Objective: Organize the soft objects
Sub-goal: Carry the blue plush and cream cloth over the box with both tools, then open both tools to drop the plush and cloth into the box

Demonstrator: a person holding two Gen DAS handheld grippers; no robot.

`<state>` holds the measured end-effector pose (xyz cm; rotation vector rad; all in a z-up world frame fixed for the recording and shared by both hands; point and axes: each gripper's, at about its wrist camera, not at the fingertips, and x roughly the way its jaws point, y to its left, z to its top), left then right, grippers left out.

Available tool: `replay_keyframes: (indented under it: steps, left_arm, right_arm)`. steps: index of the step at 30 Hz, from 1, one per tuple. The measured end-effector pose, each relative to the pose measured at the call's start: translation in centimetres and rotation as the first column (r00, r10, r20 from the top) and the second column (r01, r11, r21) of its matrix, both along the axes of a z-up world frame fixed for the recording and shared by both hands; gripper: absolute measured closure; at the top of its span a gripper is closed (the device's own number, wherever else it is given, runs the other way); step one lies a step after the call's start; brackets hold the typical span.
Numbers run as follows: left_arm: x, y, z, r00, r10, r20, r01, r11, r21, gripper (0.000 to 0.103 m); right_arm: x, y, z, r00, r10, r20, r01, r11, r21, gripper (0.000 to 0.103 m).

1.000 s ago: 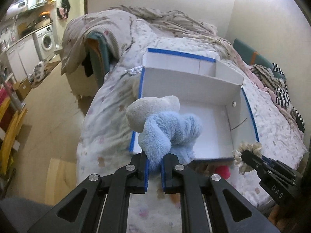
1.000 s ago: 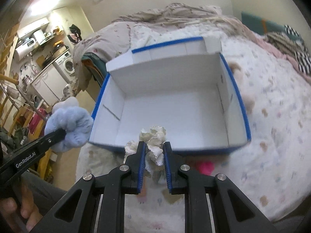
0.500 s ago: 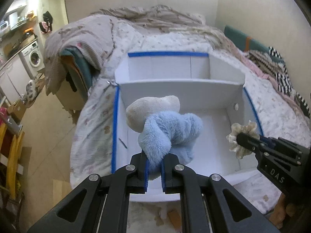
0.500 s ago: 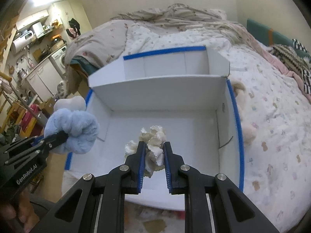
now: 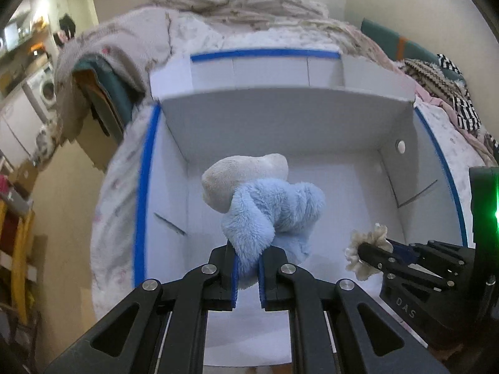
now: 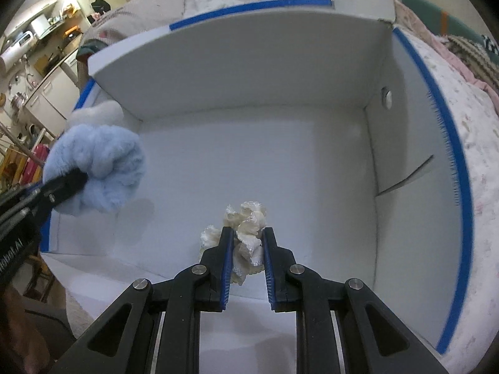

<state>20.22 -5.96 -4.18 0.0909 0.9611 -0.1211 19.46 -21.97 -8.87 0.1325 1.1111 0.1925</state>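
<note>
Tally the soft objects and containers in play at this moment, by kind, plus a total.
Blue and cream plush toy, clamped in the left gripper: 1
Cream ruffled scrunchie, clamped in the right gripper: 1
White box with blue-taped edges, nothing lying on its floor: 1
Total: 3

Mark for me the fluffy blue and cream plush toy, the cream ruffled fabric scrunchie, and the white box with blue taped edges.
fluffy blue and cream plush toy (image 5: 274, 208): left wrist view, blue fur at mid-body.
cream ruffled fabric scrunchie (image 6: 249, 218): right wrist view, ruffles between the fingers.
white box with blue taped edges (image 6: 405, 131): right wrist view, bare inner right wall.
</note>
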Motion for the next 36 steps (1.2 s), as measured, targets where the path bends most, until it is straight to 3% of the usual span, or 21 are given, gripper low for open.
replay_keyframes:
  steps: [7, 12, 20, 26, 28, 29, 31, 33, 36]
  left_arm:
    - [0.8, -0.2, -2.6, 0.999, 0.01, -0.04, -0.008, 0.999, 0.054, 0.094]
    - [1.4, -0.3, -3.6, 0.998, 0.0, -0.069, 0.003, 0.999, 0.045, 0.093]
    - [1.6, -1.1, -4.2, 0.996, -0.003, -0.088, 0.008, 0.998, 0.058, 0.092]
    - [1.5, -1.1, -4.4, 0.994, -0.012, -0.107, 0.016, 0.999, 0.038, 0.087]
    - [1.5, -1.1, -4.3, 0.995, -0.009, -0.103, 0.015, 0.999, 0.048, 0.08]
    - [1.6, -1.0, -4.2, 0.995, -0.003, -0.1, 0.009, 0.999, 0.053, 0.077]
    - [1.4, -0.9, -3.8, 0.996, 0.002, -0.085, 0.003, 0.999, 0.051, 0.058]
    - [1.1, -0.9, -3.2, 0.998, 0.005, -0.06, -0.001, 0.999, 0.054, 0.046]
    - [0.6, -0.9, -2.2, 1.0, 0.006, -0.001, -0.006, 0.997, 0.074, 0.046]
  right_arm:
    - [1.4, 0.3, -1.2, 0.999, 0.022, -0.046, -0.022, 1.0, -0.002, 0.083]
    - [2.0, 0.0, -1.8, 0.997, 0.012, -0.078, -0.013, 1.0, -0.01, 0.083]
    - [2.5, 0.7, -1.2, 0.998, 0.003, -0.061, -0.004, 1.0, -0.015, 0.082]
    - [1.7, 0.8, -1.1, 0.999, 0.004, -0.047, -0.005, 1.0, -0.022, 0.067]
    - [1.7, 0.8, -1.2, 0.998, -0.003, -0.058, 0.002, 1.0, -0.007, 0.046]
    - [1.7, 0.7, -1.2, 0.998, -0.007, -0.058, 0.007, 1.0, 0.009, 0.043]
    - [1.7, 0.7, -1.0, 0.999, -0.007, -0.049, 0.009, 1.0, 0.025, 0.042]
    - [1.6, 0.9, -0.7, 0.999, -0.003, -0.04, 0.004, 1.0, 0.026, 0.039]
    - [1.4, 1.0, -0.4, 1.0, 0.0, -0.03, 0.001, 0.999, 0.034, 0.034]
